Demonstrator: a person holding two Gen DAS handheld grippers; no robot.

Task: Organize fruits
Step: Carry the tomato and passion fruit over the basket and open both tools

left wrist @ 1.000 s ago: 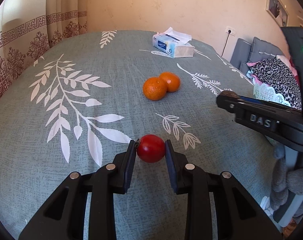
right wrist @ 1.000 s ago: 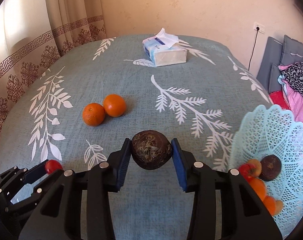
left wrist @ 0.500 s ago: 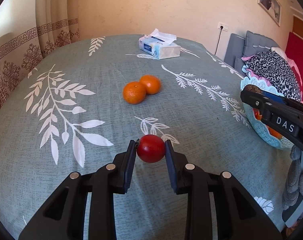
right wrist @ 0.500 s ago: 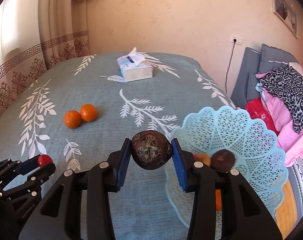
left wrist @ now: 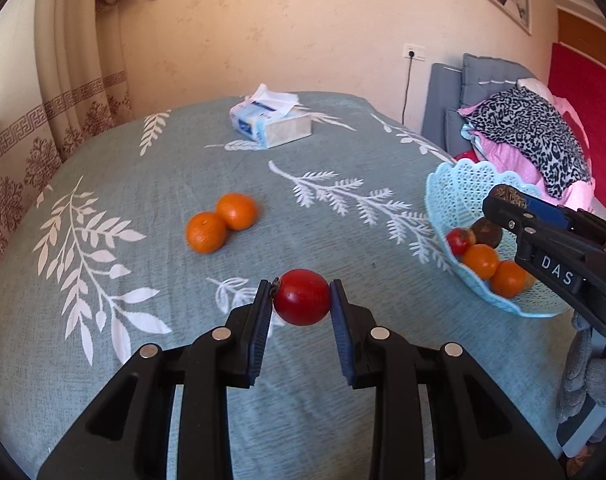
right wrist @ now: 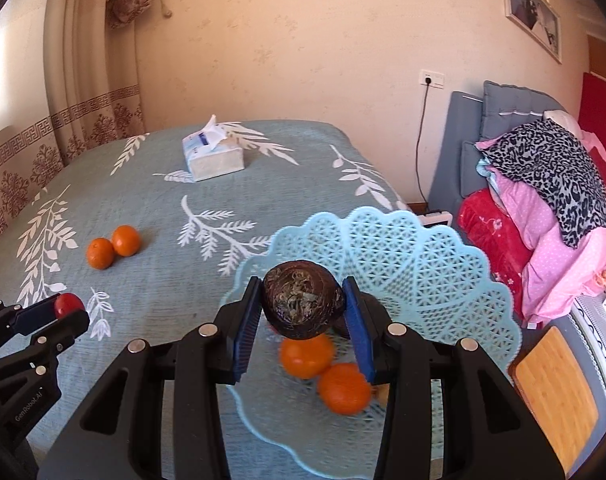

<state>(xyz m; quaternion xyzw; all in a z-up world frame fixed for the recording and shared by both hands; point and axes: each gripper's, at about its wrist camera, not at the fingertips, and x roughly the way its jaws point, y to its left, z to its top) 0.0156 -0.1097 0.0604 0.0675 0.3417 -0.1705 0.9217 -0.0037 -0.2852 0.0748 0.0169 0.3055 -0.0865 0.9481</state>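
- The right tool (right wrist: 302, 312), clenched on a dark, rough-skinned round fruit (right wrist: 301, 305), has swung across the desk (right wrist: 163, 216) and now hangs over the pale blue lattice basket (right wrist: 423, 248), low centre in its view; I judge the drop is close.
- The left tool (left wrist: 302, 298) grips a smooth, glossy red fruit (left wrist: 302, 297) and has drifted nearer the basket too.
- Two dimpled oranges (left wrist: 221, 222) remain touching on the leaf-patterned cloth, mid-left.
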